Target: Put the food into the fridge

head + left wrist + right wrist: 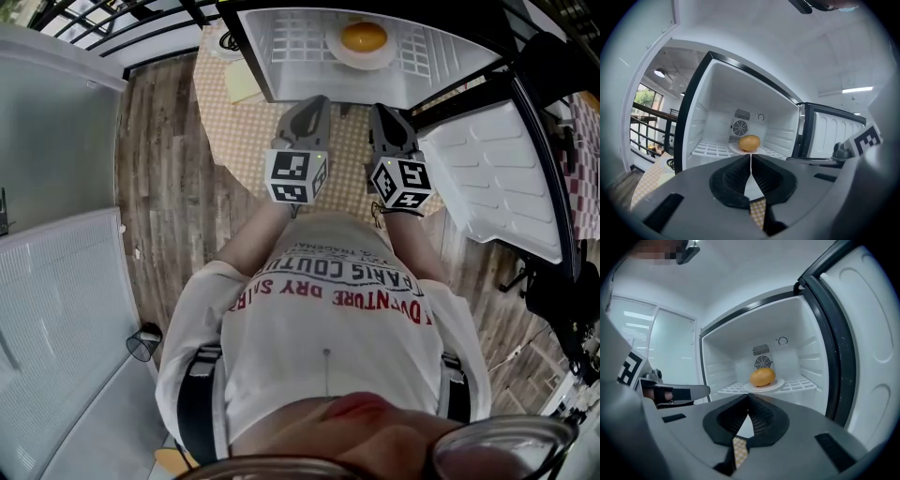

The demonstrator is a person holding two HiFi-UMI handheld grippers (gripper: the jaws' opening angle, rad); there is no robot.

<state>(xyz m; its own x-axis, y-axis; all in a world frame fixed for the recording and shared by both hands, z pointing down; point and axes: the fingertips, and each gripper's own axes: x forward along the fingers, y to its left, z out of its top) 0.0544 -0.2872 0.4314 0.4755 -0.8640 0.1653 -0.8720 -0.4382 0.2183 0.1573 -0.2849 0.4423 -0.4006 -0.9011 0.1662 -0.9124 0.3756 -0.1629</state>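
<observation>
Both claws shut, empty: left claw (751, 158), right claw (748, 400). Oval yellow food (364, 37) on plate (362, 64), fridge shelf (300, 42); long axis side-to-side, lying flat

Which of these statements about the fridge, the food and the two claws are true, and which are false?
1. The orange food lies on a white plate inside the fridge. True.
2. The fridge door is closed. False: it stands open.
3. The left claw grips the plate. False: it is shut on nothing.
4. The right claw is shut and empty. True.
</observation>
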